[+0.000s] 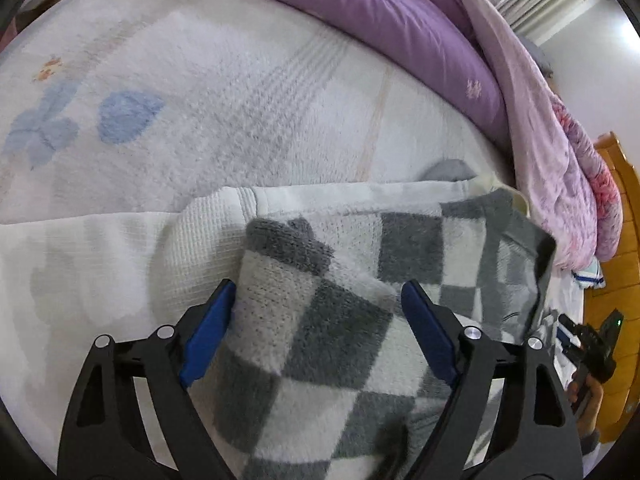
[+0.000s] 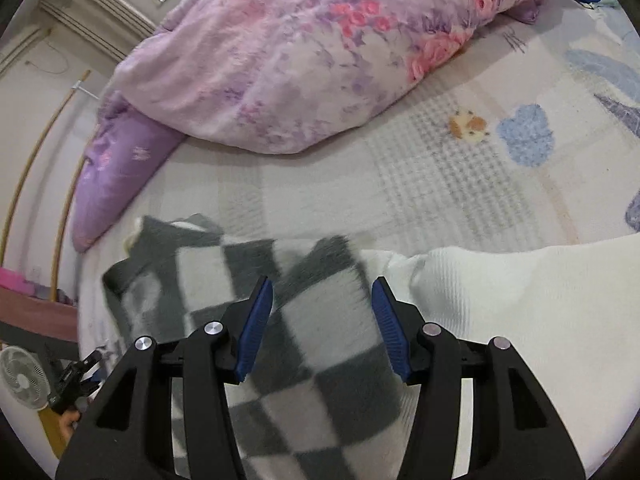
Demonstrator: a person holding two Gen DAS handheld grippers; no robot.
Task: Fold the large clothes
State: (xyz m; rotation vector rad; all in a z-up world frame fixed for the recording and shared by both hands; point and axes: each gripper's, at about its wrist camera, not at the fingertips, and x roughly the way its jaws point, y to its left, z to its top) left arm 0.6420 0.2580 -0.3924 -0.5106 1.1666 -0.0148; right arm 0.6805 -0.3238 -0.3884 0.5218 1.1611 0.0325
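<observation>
Left wrist: patterned bedspread (image 1: 240,92) (apparently fleece), purple quilt (image 1: 380,12).

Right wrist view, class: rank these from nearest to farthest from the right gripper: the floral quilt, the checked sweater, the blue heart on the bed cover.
1. checked sweater: directly under the right gripper, between its fingers.
2. blue heart: upper right, on the bed cover.
3. floral quilt: heaped across the top, at the far side.

Left tool (image 1: 318,300) and right tool (image 2: 322,300) both angled downward, jaws apparently apart, nothing clamped.
</observation>
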